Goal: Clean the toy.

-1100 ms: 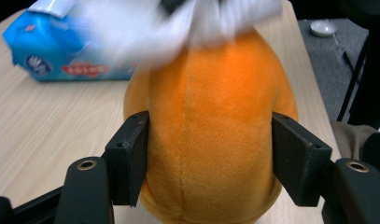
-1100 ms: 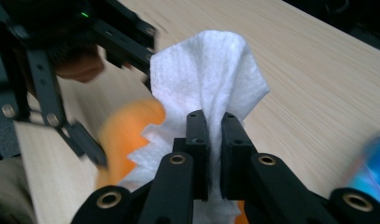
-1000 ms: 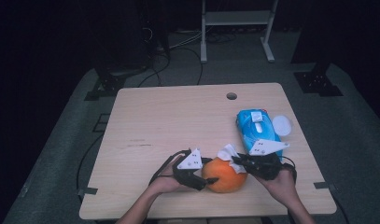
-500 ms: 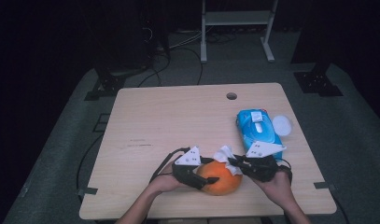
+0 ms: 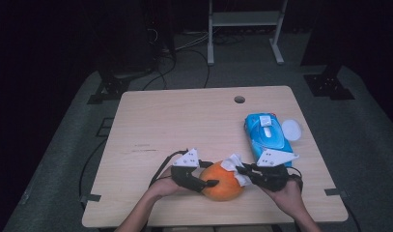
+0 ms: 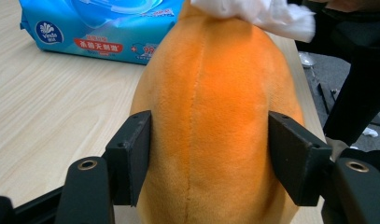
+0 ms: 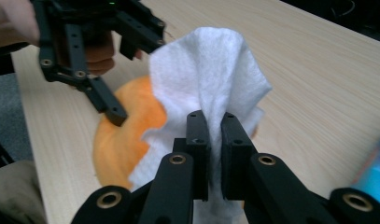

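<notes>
An orange plush toy [image 5: 223, 181] lies near the table's front edge. My left gripper [image 5: 211, 174] comes at it from the left and is shut on it. In the left gripper view the black pads [image 6: 131, 154] press into both sides of the plush toy [image 6: 211, 116]. My right gripper [image 5: 242, 170] reaches in from the right, shut on a crumpled white wipe [image 5: 234, 165] that rests on the toy's right end. In the right gripper view the jaws [image 7: 214, 119] pinch the wipe [image 7: 206, 65], with the toy [image 7: 117, 140] and the left gripper [image 7: 134, 79] behind it.
A blue pack of wet wipes [image 5: 266, 135] lies on the wooden table [image 5: 184, 125] just behind my right hand, with a round white lid [image 5: 291, 129] beside it. A cable hole [image 5: 239, 99] sits near the far edge. Cables and stand feet lie on the floor beyond.
My left gripper has shifted a little to the left, and the plush toy has gone with it. The right gripper has stayed put with the wipe.
</notes>
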A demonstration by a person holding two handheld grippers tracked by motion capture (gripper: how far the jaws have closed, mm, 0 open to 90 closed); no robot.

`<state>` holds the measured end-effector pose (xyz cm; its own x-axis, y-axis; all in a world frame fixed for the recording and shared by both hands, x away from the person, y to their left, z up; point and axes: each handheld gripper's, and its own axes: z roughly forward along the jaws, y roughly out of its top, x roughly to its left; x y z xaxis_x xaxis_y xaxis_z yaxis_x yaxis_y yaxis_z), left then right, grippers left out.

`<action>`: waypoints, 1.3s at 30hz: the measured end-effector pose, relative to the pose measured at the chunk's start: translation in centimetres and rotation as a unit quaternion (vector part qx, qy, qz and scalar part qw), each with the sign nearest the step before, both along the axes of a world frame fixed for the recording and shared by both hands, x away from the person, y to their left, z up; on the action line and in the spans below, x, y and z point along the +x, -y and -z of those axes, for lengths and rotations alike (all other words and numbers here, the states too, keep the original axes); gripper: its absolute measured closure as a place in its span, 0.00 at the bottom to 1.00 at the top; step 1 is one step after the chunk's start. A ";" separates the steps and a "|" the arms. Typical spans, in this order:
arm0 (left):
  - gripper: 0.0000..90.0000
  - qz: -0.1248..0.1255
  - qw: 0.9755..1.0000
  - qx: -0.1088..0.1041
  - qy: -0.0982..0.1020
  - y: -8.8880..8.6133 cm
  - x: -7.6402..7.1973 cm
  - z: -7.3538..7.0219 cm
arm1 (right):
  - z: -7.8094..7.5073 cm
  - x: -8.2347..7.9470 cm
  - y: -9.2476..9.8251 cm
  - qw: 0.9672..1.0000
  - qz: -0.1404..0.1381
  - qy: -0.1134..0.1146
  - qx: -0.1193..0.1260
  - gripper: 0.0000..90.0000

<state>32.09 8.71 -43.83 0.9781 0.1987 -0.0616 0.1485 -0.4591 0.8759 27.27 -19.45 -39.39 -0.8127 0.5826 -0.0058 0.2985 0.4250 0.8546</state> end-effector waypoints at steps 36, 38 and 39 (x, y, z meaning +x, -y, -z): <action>0.40 0.047 0.992 0.054 0.103 3.9 -3.5 -1.3 | 0.0 1.8 -0.3 0.999 -0.010 -0.041 0.018 0.93; 0.42 0.036 0.994 0.050 0.092 3.6 -3.3 -1.2 | 0.1 2.1 0.1 0.999 -0.002 -0.049 0.017 0.93; 0.42 0.029 0.995 0.048 0.084 3.5 -3.1 -1.2 | 0.2 2.2 0.5 0.999 0.005 -0.047 0.011 0.93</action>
